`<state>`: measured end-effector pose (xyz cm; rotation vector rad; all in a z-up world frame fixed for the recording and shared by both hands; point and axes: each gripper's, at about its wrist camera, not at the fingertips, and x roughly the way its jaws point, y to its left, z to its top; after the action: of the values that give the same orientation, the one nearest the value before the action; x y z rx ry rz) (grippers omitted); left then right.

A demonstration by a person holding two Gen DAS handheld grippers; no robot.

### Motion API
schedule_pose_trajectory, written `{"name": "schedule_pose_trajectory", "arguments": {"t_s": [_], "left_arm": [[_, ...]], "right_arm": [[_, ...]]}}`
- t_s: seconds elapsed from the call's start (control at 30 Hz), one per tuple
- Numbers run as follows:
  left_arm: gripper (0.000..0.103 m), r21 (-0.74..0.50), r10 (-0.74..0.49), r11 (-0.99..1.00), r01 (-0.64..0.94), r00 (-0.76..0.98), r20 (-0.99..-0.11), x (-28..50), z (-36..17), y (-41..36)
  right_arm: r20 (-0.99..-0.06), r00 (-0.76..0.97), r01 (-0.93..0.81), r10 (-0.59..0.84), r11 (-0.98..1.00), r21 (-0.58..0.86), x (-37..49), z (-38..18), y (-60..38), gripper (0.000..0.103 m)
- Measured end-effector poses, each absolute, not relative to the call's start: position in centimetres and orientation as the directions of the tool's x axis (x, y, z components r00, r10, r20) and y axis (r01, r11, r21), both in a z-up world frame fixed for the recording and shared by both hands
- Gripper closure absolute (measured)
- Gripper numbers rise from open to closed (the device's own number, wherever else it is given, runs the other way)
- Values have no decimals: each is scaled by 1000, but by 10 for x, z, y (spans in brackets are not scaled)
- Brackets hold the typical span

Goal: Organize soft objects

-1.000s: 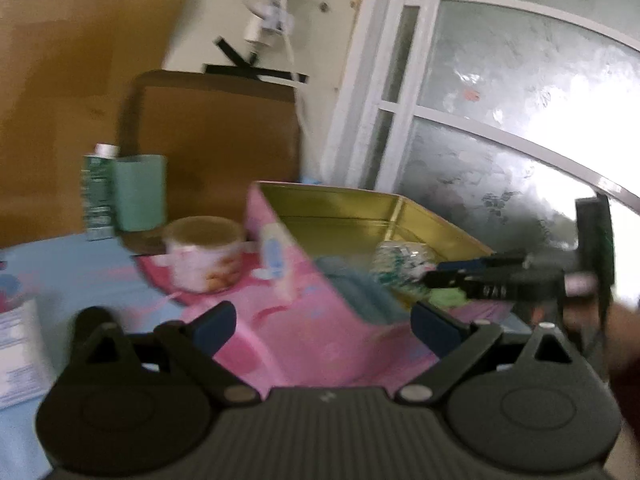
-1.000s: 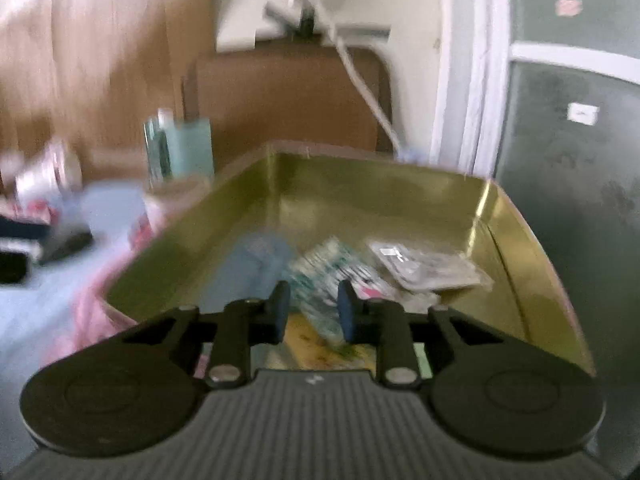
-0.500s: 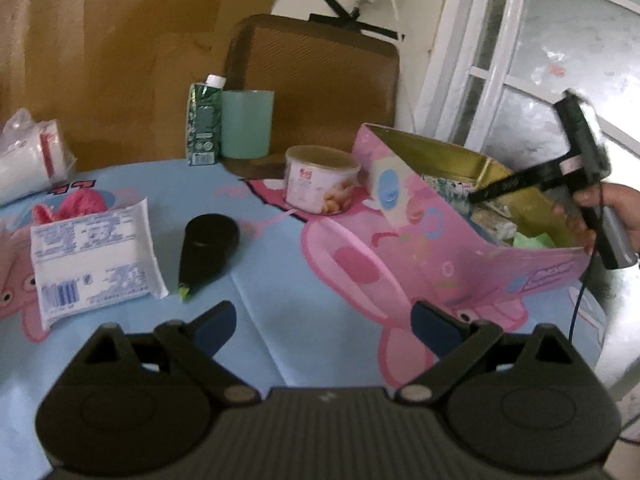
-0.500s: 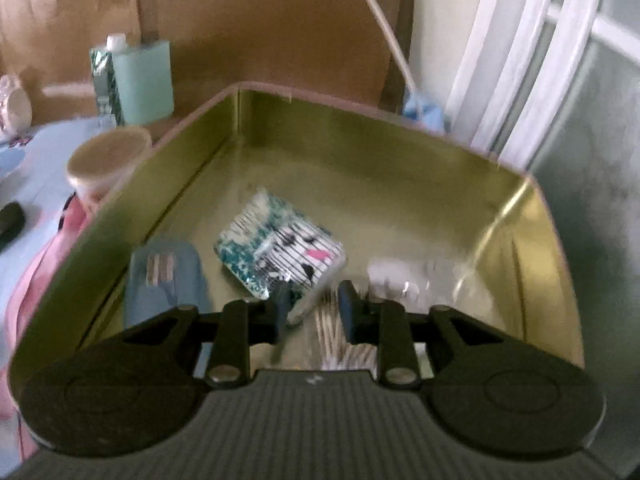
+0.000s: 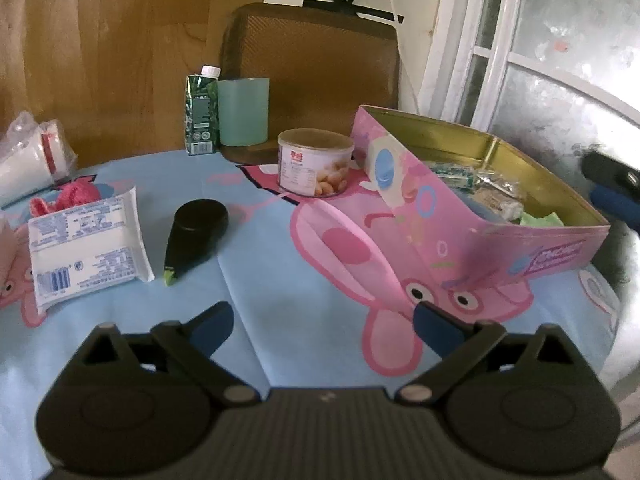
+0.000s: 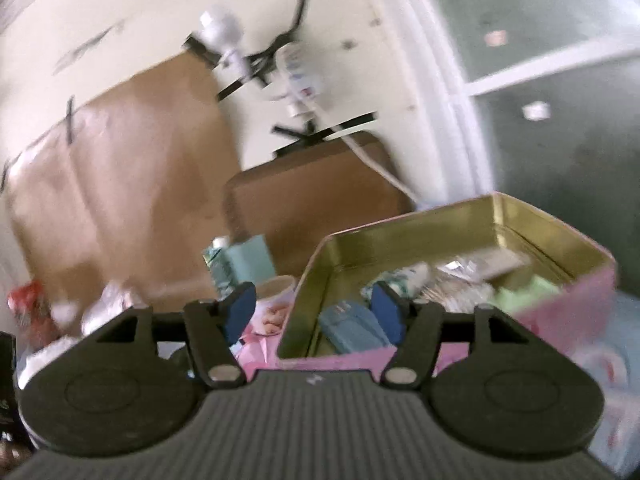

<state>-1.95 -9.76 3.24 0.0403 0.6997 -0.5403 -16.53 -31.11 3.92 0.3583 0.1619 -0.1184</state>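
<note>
A pink tin box point(image 5: 460, 236) with a gold inside stands on the blue cartoon tablecloth and holds several soft packets. To its left lie a white tissue pack point(image 5: 86, 248), a black pouch point(image 5: 196, 236) and a crumpled pink cloth point(image 5: 74, 196). My left gripper point(image 5: 324, 326) hovers over the cloth in front of the box, its jaws opening wide with nothing between them. In the blurred right wrist view my right gripper point(image 6: 316, 312) is near the pink tin box point(image 6: 572, 308), jaws opening and empty. Its fingertips point(image 5: 616, 196) show past the box's right end.
A peanut can point(image 5: 314, 162), a green drink carton point(image 5: 202, 110) and a teal cup point(image 5: 244, 112) stand behind the box. A bagged white roll point(image 5: 30, 156) lies at far left. A brown chair back point(image 5: 312, 68) and a white window frame point(image 5: 480, 40) are beyond the table.
My right gripper has pulled back out of the tin box and opened, leaving the packets inside. My left gripper has tipped down toward the tablecloth and spread a little wider.
</note>
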Motion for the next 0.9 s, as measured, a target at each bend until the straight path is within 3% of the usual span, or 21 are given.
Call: {"name": "schedule_pose_trajectory", "arguments": {"t_s": [0.33,0.5,0.9], "left_arm": [[0,-78,-394,893,444,685,-613,-33,39,-108],[0,-94,-382,903,418,685,-621,-38,38,-104],[0,-67,-372,898,435,671,-642,-52,35,-108]], "right_arm": [[-268,962,166,-51,888,428,-157,24,-295,27],[-276,961,160,-34,879,449,-158,19,-292,22],[-271,962,149,-23,879,454,-161,17,-289,21]]}}
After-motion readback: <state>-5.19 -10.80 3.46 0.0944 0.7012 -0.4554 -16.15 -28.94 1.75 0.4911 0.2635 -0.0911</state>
